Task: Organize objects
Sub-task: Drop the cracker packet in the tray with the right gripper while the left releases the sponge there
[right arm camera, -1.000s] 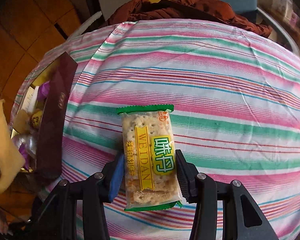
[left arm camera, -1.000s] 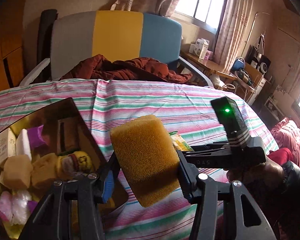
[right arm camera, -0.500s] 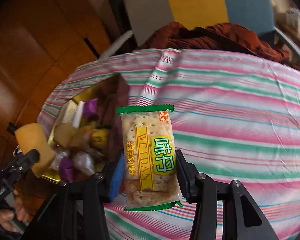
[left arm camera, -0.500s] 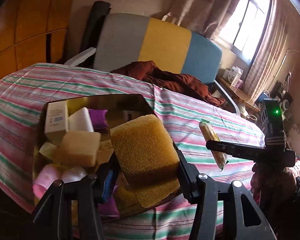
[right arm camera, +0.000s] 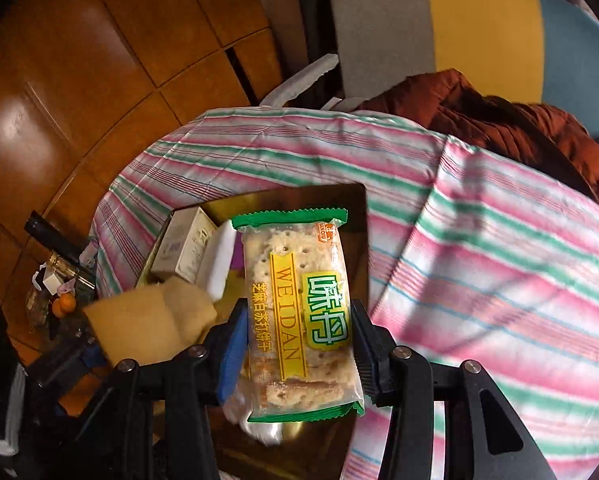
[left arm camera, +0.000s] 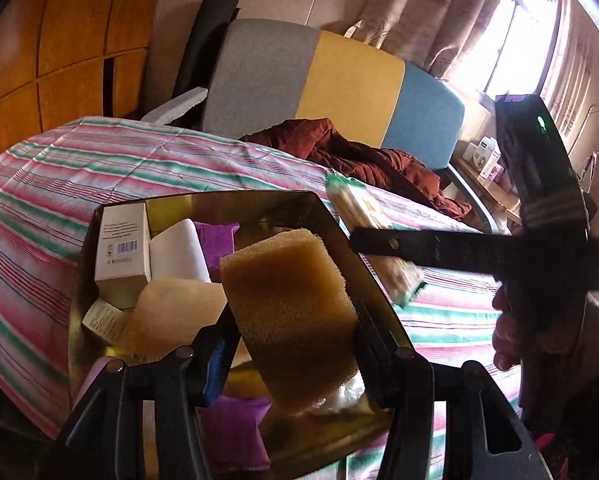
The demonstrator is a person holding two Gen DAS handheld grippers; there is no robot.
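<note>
My left gripper (left arm camera: 289, 340) is shut on a yellow-brown sponge (left arm camera: 287, 308) and holds it above the gold box (left arm camera: 259, 204) on the striped tablecloth. The box holds a white carton (left arm camera: 121, 252), a white block (left arm camera: 177, 250), purple sachets (left arm camera: 215, 238) and a pale sponge (left arm camera: 171, 320). My right gripper (right arm camera: 295, 344) is shut on a green-edged cracker packet (right arm camera: 295, 312) over the box's right side (right arm camera: 355, 232). In the left wrist view the right gripper (left arm camera: 399, 258) and its packet (left arm camera: 359, 216) hang by the box's right rim. The held sponge shows in the right wrist view (right arm camera: 135, 328).
The box sits near the left edge of the striped tablecloth (left arm camera: 59, 184). A grey, yellow and blue chair (left arm camera: 339, 84) with a rust-red jacket (left arm camera: 359, 156) stands behind the table. Wooden cabinets (right arm camera: 79, 80) are at the left. A low stand with small clutter (right arm camera: 55, 292) is beside the table.
Both grippers have moved left toward the gold box. The sponge is now over its contents, and the cracker packet has come from mid-table to the box's right side.
</note>
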